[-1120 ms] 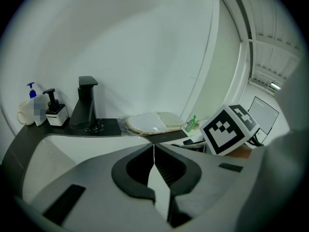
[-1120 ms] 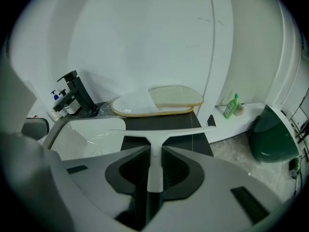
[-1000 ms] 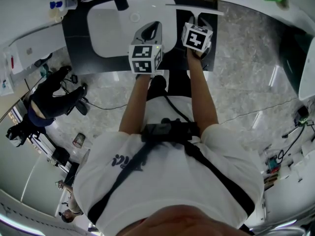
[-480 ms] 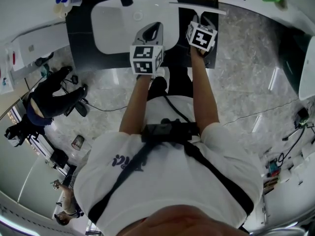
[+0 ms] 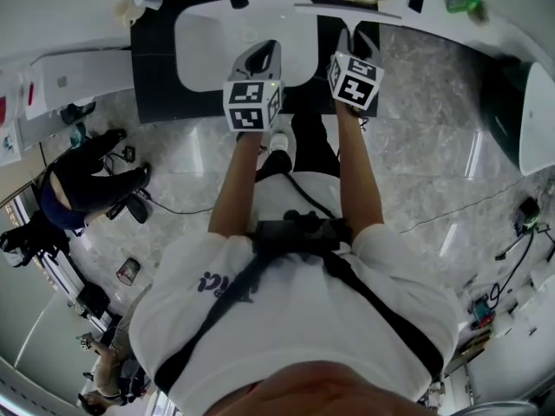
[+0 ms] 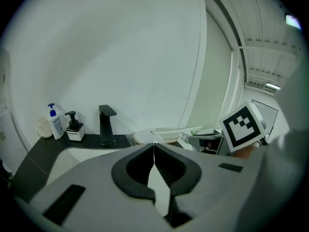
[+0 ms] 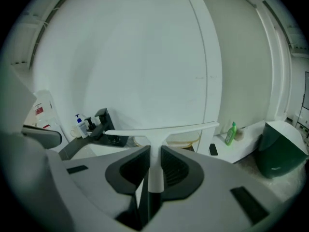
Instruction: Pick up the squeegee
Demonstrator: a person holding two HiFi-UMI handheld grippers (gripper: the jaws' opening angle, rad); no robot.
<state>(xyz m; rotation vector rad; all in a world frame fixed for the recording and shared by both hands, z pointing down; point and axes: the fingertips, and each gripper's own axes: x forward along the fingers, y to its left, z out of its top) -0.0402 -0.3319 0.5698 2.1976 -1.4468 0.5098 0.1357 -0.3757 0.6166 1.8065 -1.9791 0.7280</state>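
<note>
The squeegee (image 7: 155, 129) is white and T-shaped, with its long blade lying crosswise above the jaws. Its handle runs down between the pads of my right gripper (image 7: 155, 151), which is shut on it. In the head view the blade of the squeegee (image 5: 347, 12) shows as a thin white bar just beyond the right gripper (image 5: 354, 35), held off the counter. My left gripper (image 6: 153, 146) is shut with nothing between its jaws. It hovers over the front rim of the sink, to the left of the right gripper (image 5: 267, 48).
A white sink basin (image 5: 225, 37) sits in a black counter (image 5: 156, 68), with a black faucet (image 6: 106, 124) and two soap bottles (image 6: 54, 122) at the back. To the right are a green bottle (image 7: 232, 133) and a dark green bin (image 7: 280, 151). A person crouches at the left (image 5: 87, 176).
Both grippers have risen above the counter. The squeegee has stayed clamped in the right gripper and gone up with it. The left gripper has stayed shut and empty.
</note>
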